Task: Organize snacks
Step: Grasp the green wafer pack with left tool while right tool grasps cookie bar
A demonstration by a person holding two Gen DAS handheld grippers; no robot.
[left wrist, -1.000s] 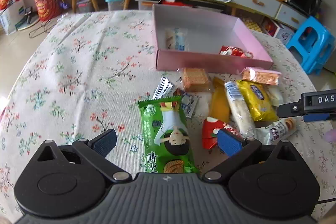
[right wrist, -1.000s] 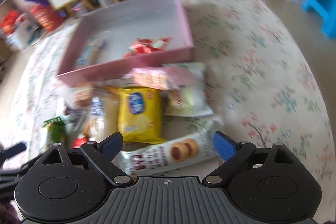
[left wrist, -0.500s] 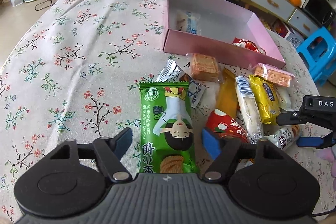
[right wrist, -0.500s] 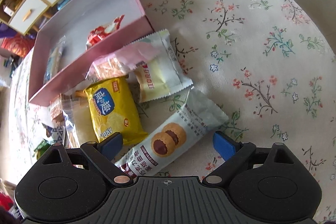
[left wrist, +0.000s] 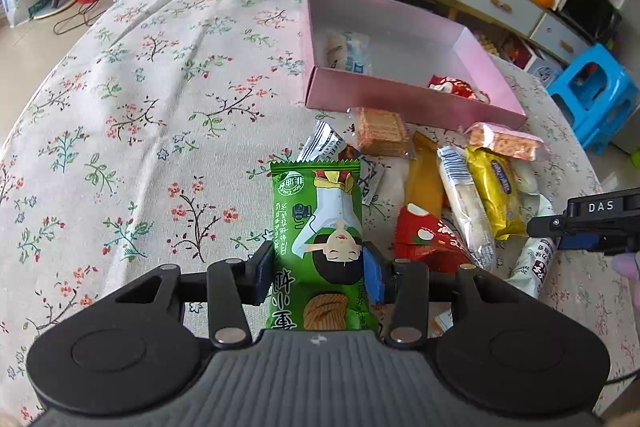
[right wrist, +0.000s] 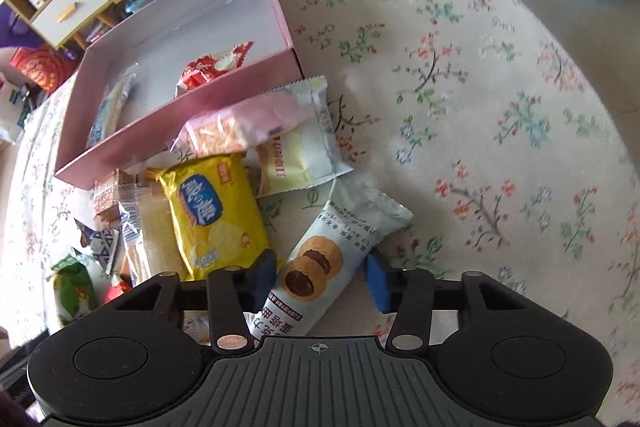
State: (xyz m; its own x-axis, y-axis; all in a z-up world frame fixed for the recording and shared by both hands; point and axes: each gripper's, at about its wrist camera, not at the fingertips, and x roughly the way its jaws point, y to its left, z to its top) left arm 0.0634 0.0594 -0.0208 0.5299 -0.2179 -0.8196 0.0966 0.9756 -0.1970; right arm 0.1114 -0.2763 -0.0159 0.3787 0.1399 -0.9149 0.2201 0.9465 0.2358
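Observation:
A green snack packet (left wrist: 316, 211) lies lengthwise on the floral tablecloth. My left gripper (left wrist: 319, 271) is closing, and both pads touch the packet's near end. A pale blue cookie packet (right wrist: 340, 235) lies slanted at the right edge of the snack pile. My right gripper (right wrist: 322, 277) is closing around the lower half of this packet, pads at its edges. In the left wrist view the right gripper (left wrist: 592, 223) shows at the far right, over the same cookie packet (left wrist: 536, 263). The open pink box (left wrist: 400, 99) behind the pile holds a red packet (right wrist: 212, 67) and a clear-wrapped bar (left wrist: 344, 51).
Between the box and the grippers lie a yellow chip bag (right wrist: 212, 211), a white-green packet (right wrist: 296, 151), a pink wafer pack (right wrist: 240, 127), a red packet (left wrist: 424, 235) and a cracker stack (left wrist: 380, 135). A blue stool (left wrist: 592, 95) stands beyond the table's right edge.
Both grippers have gone from wide open to narrow, the left around the green packet and the right around the cookie packet. Neither hand has shifted much.

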